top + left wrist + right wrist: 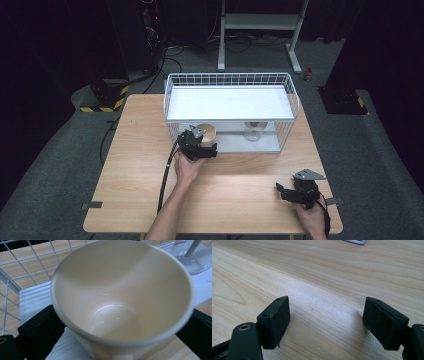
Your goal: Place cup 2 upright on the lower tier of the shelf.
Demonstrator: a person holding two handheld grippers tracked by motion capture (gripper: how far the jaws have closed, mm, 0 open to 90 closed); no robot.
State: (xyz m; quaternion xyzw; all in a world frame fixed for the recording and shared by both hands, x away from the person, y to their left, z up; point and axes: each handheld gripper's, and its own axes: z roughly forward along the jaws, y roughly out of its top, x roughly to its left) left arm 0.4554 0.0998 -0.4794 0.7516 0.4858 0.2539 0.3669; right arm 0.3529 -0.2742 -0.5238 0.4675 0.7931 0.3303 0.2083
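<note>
Left gripper (207, 148) at the front of the wire rack (230, 80), jaws flanking a cream cup (120, 297), whether pressing it unclear, cup upright on the rack's lower shelf, mouth upward, a glass (254, 131) beside it, right gripper (325, 322) spread wide, empty, over the wooden table (240, 195)

1. The cup (120, 295) between the left gripper's (202, 146) jaws looked like glazed ceramic, cream, smooth and glossy inside.
2. The basket (230, 80) around it was thin white-coated wire, with a matt white shelf.
3. The glass (197, 260) beyond the cup was clear and shiny.
4. The table (332, 272) under the right gripper (325, 322) was pale wood-grain, smooth, with soft sheen.
5. Its pads (278, 317) were black, matt, slightly rough.
</note>
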